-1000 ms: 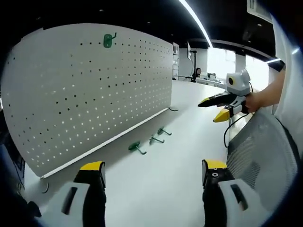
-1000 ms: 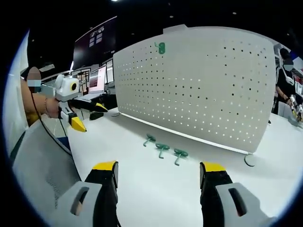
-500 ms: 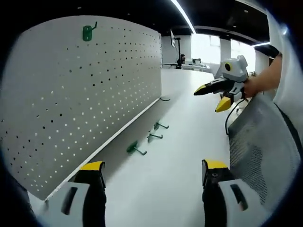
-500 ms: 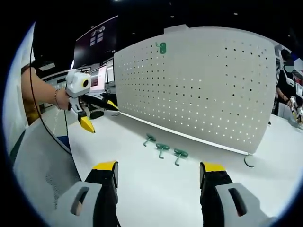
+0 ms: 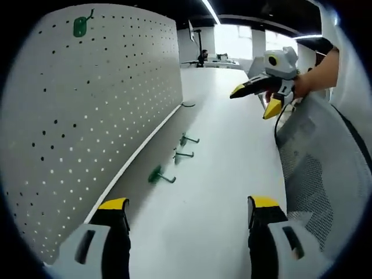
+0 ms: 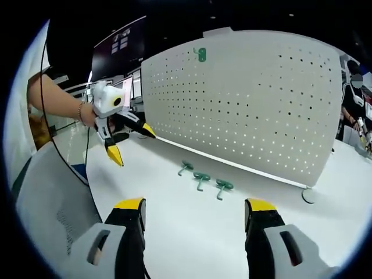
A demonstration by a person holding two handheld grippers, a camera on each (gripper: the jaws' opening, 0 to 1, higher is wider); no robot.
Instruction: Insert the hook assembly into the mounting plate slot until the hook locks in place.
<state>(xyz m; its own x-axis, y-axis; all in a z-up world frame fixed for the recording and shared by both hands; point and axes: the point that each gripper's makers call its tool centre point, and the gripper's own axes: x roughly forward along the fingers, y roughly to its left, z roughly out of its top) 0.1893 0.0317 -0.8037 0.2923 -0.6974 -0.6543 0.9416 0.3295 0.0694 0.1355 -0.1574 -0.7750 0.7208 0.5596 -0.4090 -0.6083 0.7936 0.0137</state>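
Three hooks unmoved, left gripper now nearer

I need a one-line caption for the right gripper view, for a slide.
Three green hooks lie on the white table before the pegboard; both grippers open, left gripper approaching.

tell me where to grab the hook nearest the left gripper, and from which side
Grip the nearest hook by its thin shank, probably from above with the jaws across it. Its flat green base faces the pegboard and the shank lies low on the table, pointing away from the board, so the base stays free for the holes. The left gripper is open and empty.
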